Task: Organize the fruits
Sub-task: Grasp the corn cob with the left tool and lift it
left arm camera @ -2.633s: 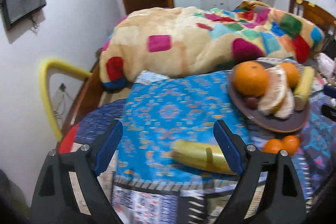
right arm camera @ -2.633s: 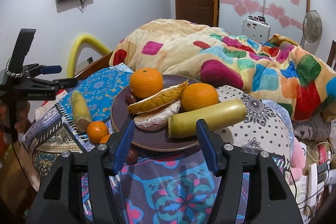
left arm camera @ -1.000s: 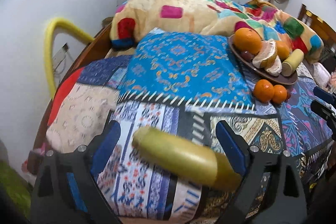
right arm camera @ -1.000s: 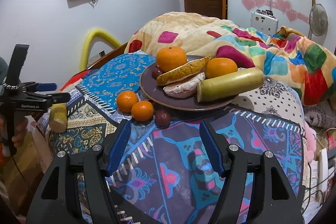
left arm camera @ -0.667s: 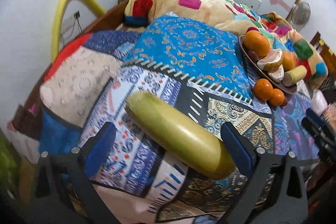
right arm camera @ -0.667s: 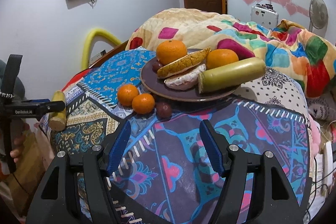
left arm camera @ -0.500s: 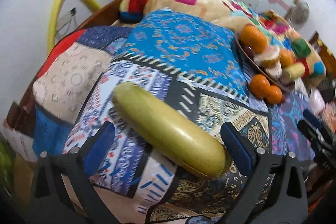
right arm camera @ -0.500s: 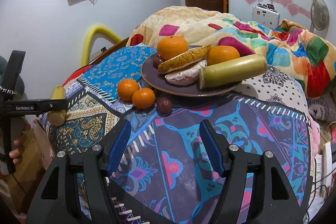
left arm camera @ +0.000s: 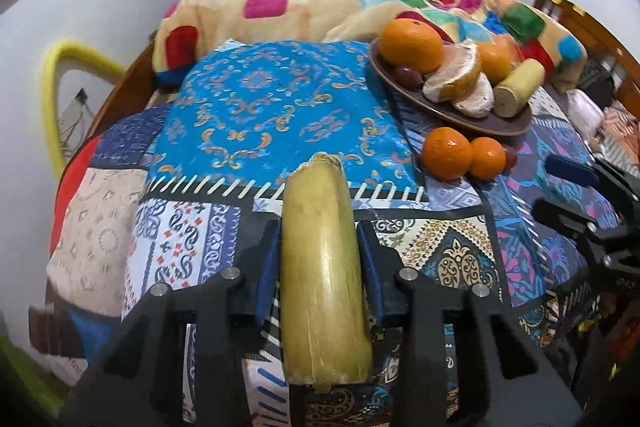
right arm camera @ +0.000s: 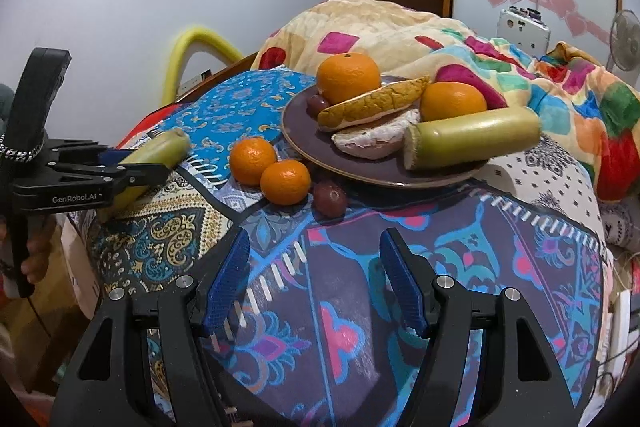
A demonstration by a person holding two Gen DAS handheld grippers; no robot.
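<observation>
Left gripper (left arm camera: pixel 318 263): I see two matte black plastic arms, a blue ribbed pad inside each finger, four round silver screw heads across the linkage.
Side of it, from the right wrist view (right arm camera: pixel 92 173): black bar with white lettering "GenRobot.AI", a tall black handle above it, a black-and-white braided cord looped round the handle.
Right gripper (right arm camera: pixel 316 291): I see the same black arms, blue ribbed pads, four silver screws, triangular cut-outs low in each arm.
Hand (right arm camera: pixel 34 251): bare skin, fingers wrapped on the left handle's lower stem; any sleeve I can't make out.
</observation>
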